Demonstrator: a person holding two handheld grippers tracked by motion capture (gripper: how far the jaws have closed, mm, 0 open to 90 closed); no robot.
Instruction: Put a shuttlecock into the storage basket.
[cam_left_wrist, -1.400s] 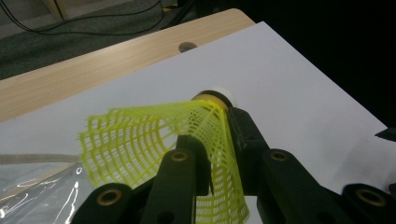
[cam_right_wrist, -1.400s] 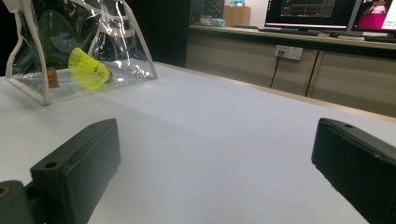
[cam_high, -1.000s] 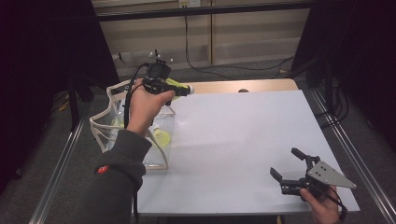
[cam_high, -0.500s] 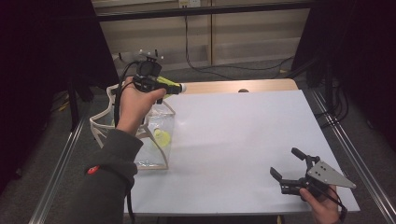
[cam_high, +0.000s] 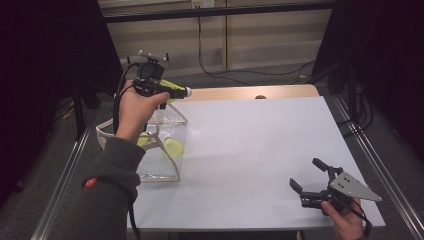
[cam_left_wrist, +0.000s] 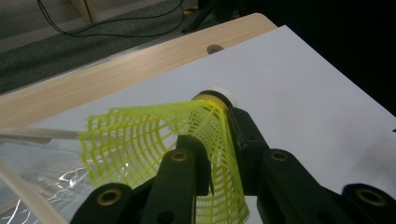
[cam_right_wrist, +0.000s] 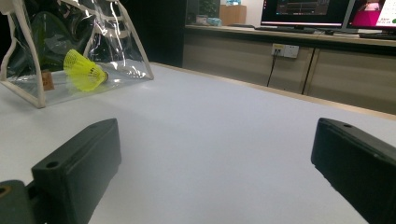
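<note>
At the left edge of the white table (cam_high: 260, 150) stands a clear plastic bag (cam_high: 162, 150) with pale trim, its top open, and inside it lies a yellow shuttlecock (cam_right_wrist: 86, 72) on the bag's floor; there may be a second one behind the person's wrist in the high view, though that patch is too hidden to be sure. Above the bag's far corner the left hand (cam_high: 132, 112) holds the left gripper (cam_high: 167, 90) up in the air, pointing toward the middle of the table. Its jaws are pinched on the skirt of another yellow shuttlecock (cam_left_wrist: 187, 140): in the left gripper view the net skirt is squeezed flat between the two black jaws and fans out to the left, while the white cork tip (cam_left_wrist: 217, 93) sticks out past them, over the table and clear of its surface. Farther right the table is bare white, with a strip of wooden edge (cam_high: 250, 92) at its far side. At the near right corner the right hand (cam_high: 347, 220) holds the right gripper (cam_high: 310, 177) low, close to the tabletop, its jaws spread wide apart with nothing between them, facing across the table toward the bag, well apart from it.
</note>
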